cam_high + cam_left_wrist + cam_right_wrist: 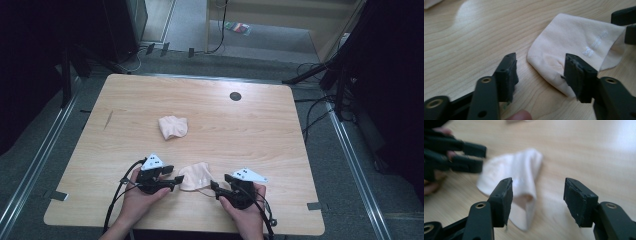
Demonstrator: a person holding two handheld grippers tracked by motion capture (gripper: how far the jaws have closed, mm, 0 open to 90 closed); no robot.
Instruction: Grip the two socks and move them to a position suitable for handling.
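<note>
Wooden table [125,100] on grey carpet [280,37] (dim room).

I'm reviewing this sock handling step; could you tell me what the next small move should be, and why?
Probably ease the left gripper forward and close it on the near sock: its jaws stand apart with the sock's rounded end just ahead between them, unpinched. The right gripper is open too.
</note>
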